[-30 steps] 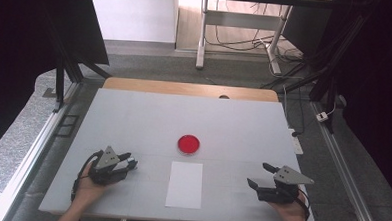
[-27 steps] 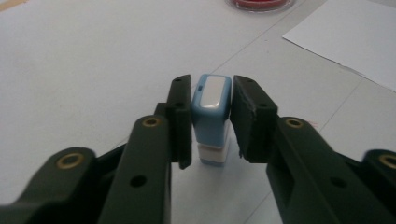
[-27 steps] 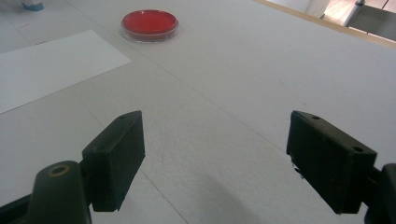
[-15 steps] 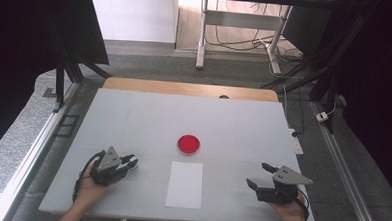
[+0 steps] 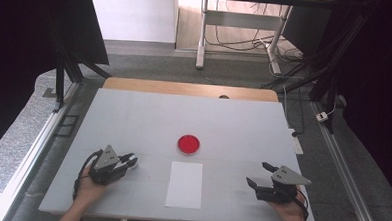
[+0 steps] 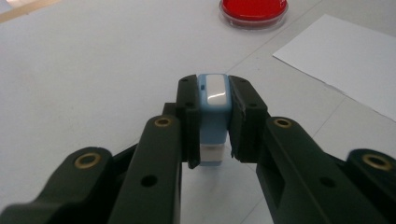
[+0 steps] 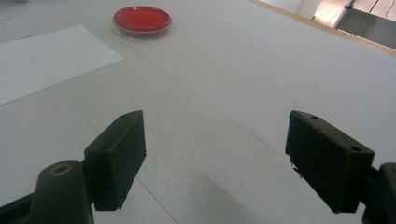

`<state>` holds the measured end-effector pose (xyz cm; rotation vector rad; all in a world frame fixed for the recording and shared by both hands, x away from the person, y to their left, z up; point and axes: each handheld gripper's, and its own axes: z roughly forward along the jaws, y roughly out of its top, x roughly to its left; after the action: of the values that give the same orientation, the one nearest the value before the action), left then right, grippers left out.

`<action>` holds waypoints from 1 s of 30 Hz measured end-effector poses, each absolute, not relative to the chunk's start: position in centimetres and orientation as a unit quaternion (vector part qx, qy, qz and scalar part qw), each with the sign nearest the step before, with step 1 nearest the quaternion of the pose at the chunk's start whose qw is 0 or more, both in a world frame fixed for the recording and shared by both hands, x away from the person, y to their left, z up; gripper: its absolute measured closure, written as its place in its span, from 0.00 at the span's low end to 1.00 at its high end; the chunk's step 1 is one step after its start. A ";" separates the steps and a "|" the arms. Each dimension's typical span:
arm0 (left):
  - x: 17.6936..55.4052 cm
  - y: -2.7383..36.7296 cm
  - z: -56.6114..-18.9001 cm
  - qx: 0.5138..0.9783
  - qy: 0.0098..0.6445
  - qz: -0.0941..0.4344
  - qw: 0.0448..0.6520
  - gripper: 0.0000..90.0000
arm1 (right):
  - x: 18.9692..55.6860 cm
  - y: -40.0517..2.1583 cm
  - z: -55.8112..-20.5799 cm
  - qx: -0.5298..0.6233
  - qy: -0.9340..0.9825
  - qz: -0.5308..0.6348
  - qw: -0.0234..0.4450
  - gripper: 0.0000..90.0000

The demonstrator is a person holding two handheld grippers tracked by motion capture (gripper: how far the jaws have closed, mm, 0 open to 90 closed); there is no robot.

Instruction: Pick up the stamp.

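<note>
A small light-blue block with a white top and base (image 6: 213,126) stands upright on the white table (image 5: 133,123). My left gripper (image 6: 214,88) is shut on it, both pads pressed against its sides. From above, this gripper (image 5: 130,161) rests at the front left and the block (image 5: 132,160) shows as a pale tip between its jaws. My right gripper (image 5: 256,173) lies at the front right, open. In the right gripper view its jaws (image 7: 224,154) stand wide apart over bare table.
A round red dish (image 5: 188,144) sits mid-table, with a white paper sheet (image 5: 185,184) just in front of it, between the two hands. The dish (image 6: 253,8) and paper (image 6: 345,60) lie ahead and to the right of the left gripper. A wooden strip (image 5: 190,88) edges the far side.
The left gripper's jaws look slightly narrower around the block than a second ago. Both hands have stayed where they were.
</note>
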<state>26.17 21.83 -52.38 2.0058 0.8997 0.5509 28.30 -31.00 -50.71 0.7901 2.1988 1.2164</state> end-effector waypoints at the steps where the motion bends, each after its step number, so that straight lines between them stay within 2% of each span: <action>1: 26.2 21.9 -52.3 0.801 0.360 0.218 0.426 0.84 | 28.3 -31.0 -50.7 0.290 0.808 0.448 0.250 0.22; 19: 26.2 21.5 -49.9 0.775 0.374 0.213 0.463 0.83 | 28.3 -30.5 -50.5 0.294 0.805 0.450 0.253 0.24; 30: 26.6 20.0 -48.5 0.776 0.366 0.204 0.471 0.83 | 28.4 -29.9 -50.6 0.293 0.804 0.450 0.254 0.24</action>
<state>26.63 20.02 -48.51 1.9006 0.8951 0.5005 28.39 -29.88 -50.63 0.7967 2.1859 1.2228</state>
